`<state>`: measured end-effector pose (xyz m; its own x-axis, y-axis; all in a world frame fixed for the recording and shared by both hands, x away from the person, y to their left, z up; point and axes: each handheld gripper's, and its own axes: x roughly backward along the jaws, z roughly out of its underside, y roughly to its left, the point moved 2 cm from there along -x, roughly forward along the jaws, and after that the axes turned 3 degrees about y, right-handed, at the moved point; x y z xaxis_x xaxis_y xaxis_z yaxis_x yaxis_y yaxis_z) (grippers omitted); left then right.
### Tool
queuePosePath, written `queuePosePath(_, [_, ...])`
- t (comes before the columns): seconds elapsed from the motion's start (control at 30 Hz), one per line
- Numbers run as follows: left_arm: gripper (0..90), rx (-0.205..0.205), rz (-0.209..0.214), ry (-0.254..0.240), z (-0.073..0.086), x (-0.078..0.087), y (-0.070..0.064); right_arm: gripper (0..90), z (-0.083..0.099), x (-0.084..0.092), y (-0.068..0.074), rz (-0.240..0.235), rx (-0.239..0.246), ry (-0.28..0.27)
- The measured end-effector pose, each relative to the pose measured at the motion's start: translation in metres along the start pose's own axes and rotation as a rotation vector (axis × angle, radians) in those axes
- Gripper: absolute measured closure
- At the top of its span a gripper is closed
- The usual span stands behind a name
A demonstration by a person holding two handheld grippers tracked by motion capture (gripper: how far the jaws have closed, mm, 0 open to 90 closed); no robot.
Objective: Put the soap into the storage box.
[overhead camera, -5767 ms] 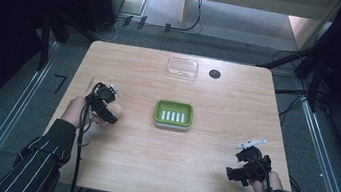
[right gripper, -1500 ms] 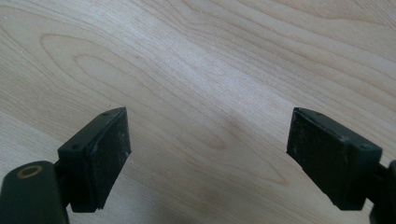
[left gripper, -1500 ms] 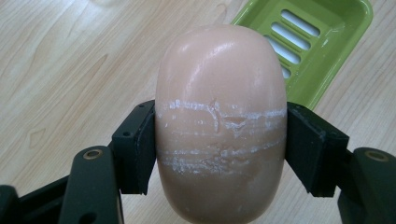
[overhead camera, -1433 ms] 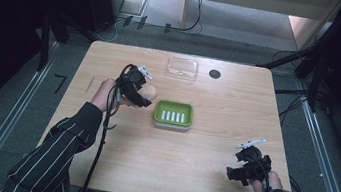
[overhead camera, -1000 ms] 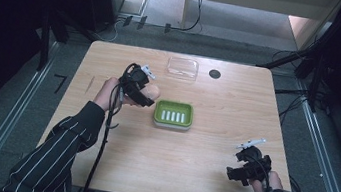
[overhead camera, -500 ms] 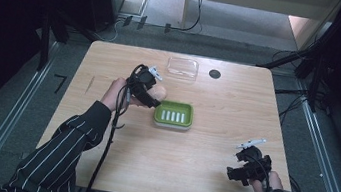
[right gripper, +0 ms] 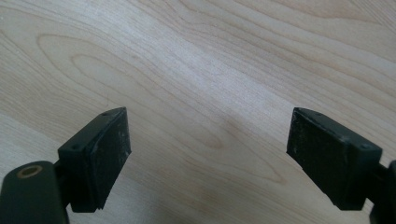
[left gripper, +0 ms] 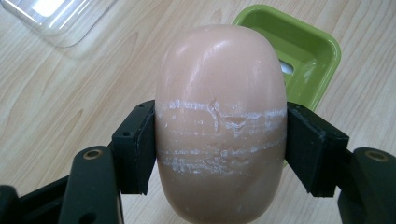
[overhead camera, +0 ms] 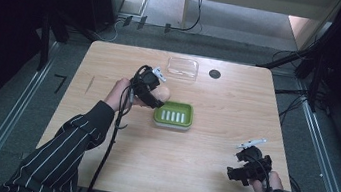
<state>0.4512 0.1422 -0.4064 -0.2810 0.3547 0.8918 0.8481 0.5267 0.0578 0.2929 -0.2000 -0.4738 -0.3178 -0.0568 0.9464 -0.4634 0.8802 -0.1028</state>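
Left gripper [left gripper: 219, 140]: jaws clamped across the short waist of a smooth, pale pink oval soap bar [left gripper: 220, 126], pads pressing both flanks. White scuff lines ring the bar at pad height, likely scrape marks from gripping. Grip taken across the narrow axis, probably so the long rounded body hangs clear at both ends and can drop flat into a dish. In the high view, left gripper [overhead camera: 151, 92] and soap bar [overhead camera: 162, 93] held above the wooden worktop [overhead camera: 112, 67], just beside the left rim of the green rectangular plastic soap dish [overhead camera: 174, 114]; not yet over the well, not touching the dish as far as can be told.

Dish ribbed with pale slots along the floor, presumably for drainage; lies near the worktop centre, within easy reach of the carrying hand. Beyond it, a clear plastic tray [overhead camera: 182, 69] near the far edge, and a small dark round disc [overhead camera: 215, 74] beside that.

Right gripper [right gripper: 208, 149]: jaws standing wide apart, nothing between them, bare wood grain beneath. In the high view, right gripper [overhead camera: 248, 167] parked near the near right corner, well apart from the dish, seemingly idle to keep out of the way.

No brand, label or embossed lettering legible on soap, dish or tray.
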Motion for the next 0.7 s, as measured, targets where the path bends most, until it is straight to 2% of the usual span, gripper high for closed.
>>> queuePosePath(0.2, [33.3, -0.016, 0.000, 0.003, -0.004, -0.006, -0.003, 14.2, 0.000, 0.000, 0.000, 0.000, 0.002, 0.004])
queuePosePath(0.5, [33.3, -0.030, -0.002, -0.024, -0.009, -0.012, -0.006, 14.2, 0.000, 0.000, 0.000, -0.001, 0.001, 0.001])
queuePosePath(0.7, [33.3, -0.039, -0.004, -0.025, -0.011, -0.016, -0.007, 14.2, 0.000, 0.000, 0.000, 0.001, 0.004, 0.005])
